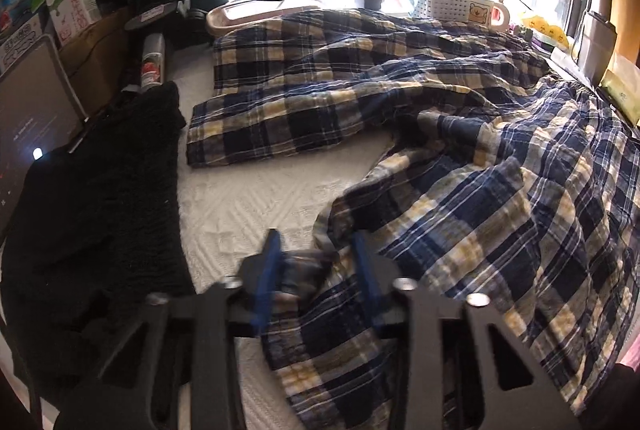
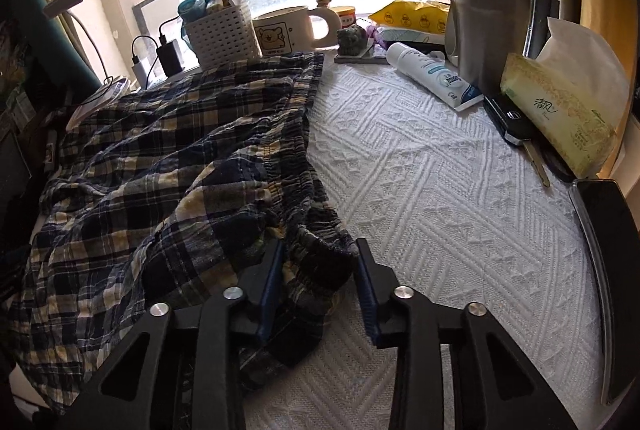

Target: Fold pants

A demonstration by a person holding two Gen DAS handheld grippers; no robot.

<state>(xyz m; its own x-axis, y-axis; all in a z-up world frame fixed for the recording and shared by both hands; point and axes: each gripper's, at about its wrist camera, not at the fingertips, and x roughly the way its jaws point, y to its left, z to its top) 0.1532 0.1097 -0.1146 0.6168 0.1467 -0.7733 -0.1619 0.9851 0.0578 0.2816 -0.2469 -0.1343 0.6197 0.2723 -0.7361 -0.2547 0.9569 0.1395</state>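
Both jaws are narrowed: left gripper (image 1: 316,262) around a hem corner, right gripper (image 2: 320,270) around the waistband of the plaid pants (image 1: 440,133) sprawled on the white counter (image 2: 440,189). I'm gripping; next, probably lift both evenly and fold across.

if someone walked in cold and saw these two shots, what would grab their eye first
The rumpled plaid pants dominate, sprawled across the white textured cover. Next come the two grippers at the near edge: the left gripper has a bunched leg end between its blue pads, and the right gripper straddles the waistband corner. Behind them, the sill is cluttered, with a bear mug beside a white basket.
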